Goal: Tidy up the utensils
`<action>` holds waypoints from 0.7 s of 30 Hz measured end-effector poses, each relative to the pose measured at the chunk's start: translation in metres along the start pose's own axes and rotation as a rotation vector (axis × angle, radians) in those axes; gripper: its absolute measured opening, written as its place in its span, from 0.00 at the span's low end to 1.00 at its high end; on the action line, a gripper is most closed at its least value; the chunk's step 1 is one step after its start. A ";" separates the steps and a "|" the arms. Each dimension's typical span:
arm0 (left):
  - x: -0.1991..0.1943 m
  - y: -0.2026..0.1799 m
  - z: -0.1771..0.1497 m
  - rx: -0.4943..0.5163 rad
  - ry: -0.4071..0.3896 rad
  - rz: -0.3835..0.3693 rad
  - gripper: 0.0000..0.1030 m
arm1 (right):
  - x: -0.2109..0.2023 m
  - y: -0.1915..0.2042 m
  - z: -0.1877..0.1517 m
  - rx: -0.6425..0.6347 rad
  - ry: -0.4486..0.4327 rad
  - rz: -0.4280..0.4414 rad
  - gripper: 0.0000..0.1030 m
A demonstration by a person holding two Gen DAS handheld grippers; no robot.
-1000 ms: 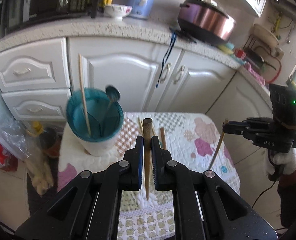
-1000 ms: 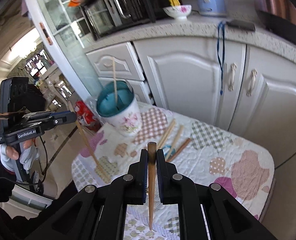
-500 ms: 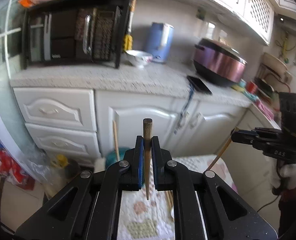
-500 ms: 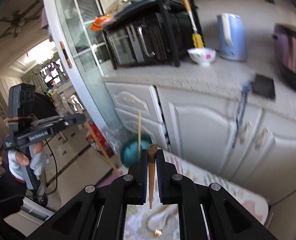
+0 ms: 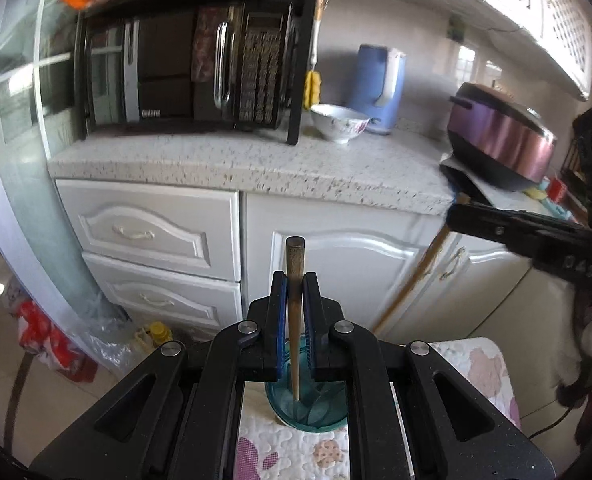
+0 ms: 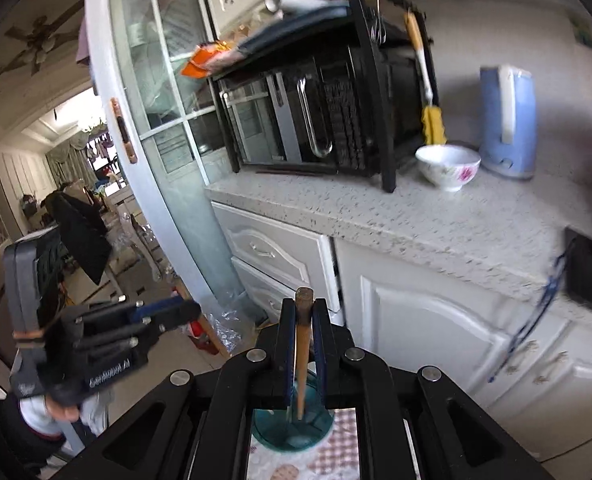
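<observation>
Wooden chopstick, left [image 5: 294,312]: clamped upright between the narrow jaws of the left gripper [image 5: 294,320], its lower tip over the cup.
Wooden chopstick, right [image 6: 303,356]: pinched the same way in the right gripper [image 6: 304,352], tip down toward the cup.
Teal cup [image 5: 308,412]: just below and ahead of both grippers, on the patterned cloth [image 5: 296,452]; what lay inside was hard to tell.
Between grippers: in the left view the right gripper reached in from the right, its chopstick slanting down toward the cup.
Beyond: white cabinet doors and drawers [image 5: 143,236] stood behind the cup.
Farther: speckled counter [image 5: 255,160] carried a black oven [image 5: 191,68], white bowl [image 5: 340,122], blue kettle [image 5: 378,84] and purple cooker [image 5: 500,140].
</observation>
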State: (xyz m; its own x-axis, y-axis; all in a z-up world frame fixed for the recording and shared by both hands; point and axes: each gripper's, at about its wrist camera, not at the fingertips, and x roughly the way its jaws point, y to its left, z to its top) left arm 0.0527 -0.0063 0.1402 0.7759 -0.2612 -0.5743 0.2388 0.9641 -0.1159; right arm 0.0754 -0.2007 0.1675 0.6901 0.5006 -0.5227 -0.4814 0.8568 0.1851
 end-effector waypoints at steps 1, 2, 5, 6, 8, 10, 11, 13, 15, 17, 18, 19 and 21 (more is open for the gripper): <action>0.007 0.000 -0.002 0.004 0.005 0.012 0.07 | 0.012 -0.001 -0.002 -0.003 0.012 -0.015 0.07; 0.012 0.000 -0.005 0.007 0.013 0.018 0.07 | 0.022 -0.002 -0.004 -0.001 0.028 -0.022 0.07; 0.030 0.002 -0.012 -0.004 0.048 0.018 0.07 | 0.049 -0.008 -0.014 0.017 0.086 -0.007 0.07; 0.036 0.003 -0.015 -0.011 0.062 0.015 0.07 | 0.059 -0.009 -0.018 0.019 0.110 -0.006 0.07; 0.047 0.004 -0.020 -0.019 0.086 0.013 0.07 | 0.073 -0.014 -0.026 0.029 0.150 0.004 0.07; 0.057 0.004 -0.025 -0.024 0.110 0.012 0.07 | 0.087 -0.020 -0.034 0.051 0.185 0.010 0.07; 0.062 0.005 -0.027 -0.027 0.121 0.012 0.07 | 0.092 -0.023 -0.037 0.057 0.197 0.011 0.07; 0.070 0.005 -0.032 -0.033 0.142 0.015 0.07 | 0.100 -0.027 -0.044 0.064 0.218 0.015 0.07; 0.076 0.005 -0.036 -0.036 0.154 0.019 0.07 | 0.105 -0.029 -0.047 0.069 0.234 0.014 0.07; 0.078 0.005 -0.038 -0.036 0.150 0.026 0.07 | 0.109 -0.031 -0.050 0.079 0.249 0.025 0.07; 0.078 0.005 -0.038 -0.032 0.150 0.029 0.07 | 0.111 -0.033 -0.052 0.088 0.259 0.027 0.07; 0.079 0.004 -0.038 -0.032 0.152 0.025 0.07 | 0.112 -0.034 -0.054 0.093 0.264 0.024 0.07; 0.079 0.002 -0.038 -0.027 0.153 0.026 0.07 | 0.111 -0.036 -0.057 0.102 0.254 0.019 0.12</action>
State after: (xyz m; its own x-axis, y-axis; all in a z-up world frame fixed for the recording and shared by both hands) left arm 0.0923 -0.0230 0.0642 0.6832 -0.2276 -0.6939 0.2021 0.9720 -0.1198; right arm 0.1380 -0.1828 0.0558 0.5174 0.4808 -0.7079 -0.4272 0.8619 0.2732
